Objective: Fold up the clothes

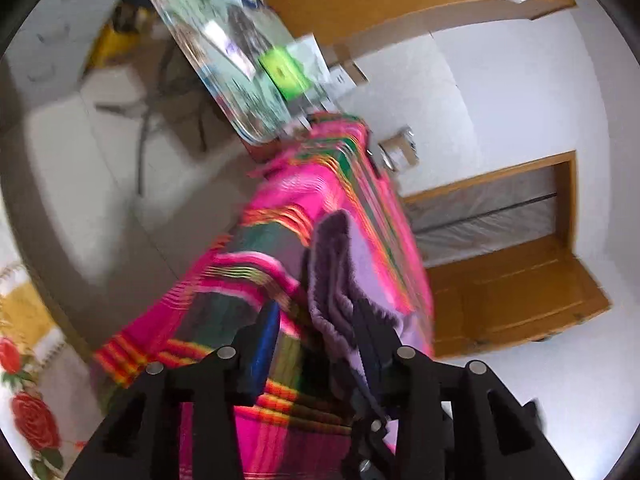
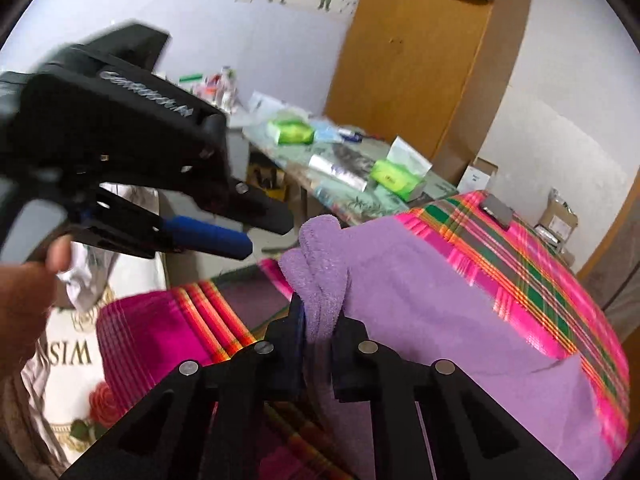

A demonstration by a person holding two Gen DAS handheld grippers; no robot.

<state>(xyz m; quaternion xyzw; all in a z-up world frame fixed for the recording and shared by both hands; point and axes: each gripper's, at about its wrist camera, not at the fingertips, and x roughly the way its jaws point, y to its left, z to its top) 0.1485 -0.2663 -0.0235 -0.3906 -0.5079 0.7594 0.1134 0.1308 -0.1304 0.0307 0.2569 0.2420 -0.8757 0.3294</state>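
A purple towel-like cloth [image 2: 420,300] lies over a surface with a pink, green and orange plaid cover [image 2: 520,248]. Its bunched, folded edge stands up in front of my right gripper [image 2: 322,324], which is shut on those layers. My left gripper [image 2: 268,234] hovers at the upper left, held by a hand, just left of the bunched edge. It is open, its blue-padded finger [image 2: 208,236] apart from the black one. In the left wrist view the left gripper [image 1: 320,344] stands wide, and the cloth's edge [image 1: 332,264] hangs beside its right finger without being pinched.
Behind the plaid cover [image 1: 296,196] stands a table [image 2: 352,204] with green tissue packs [image 2: 394,174] and clutter. A wooden door [image 2: 412,60] and cardboard boxes [image 2: 560,212] are to the right. A small dark object [image 2: 498,206] rests on the plaid. White rose-printed fabric [image 2: 76,352] lies lower left.
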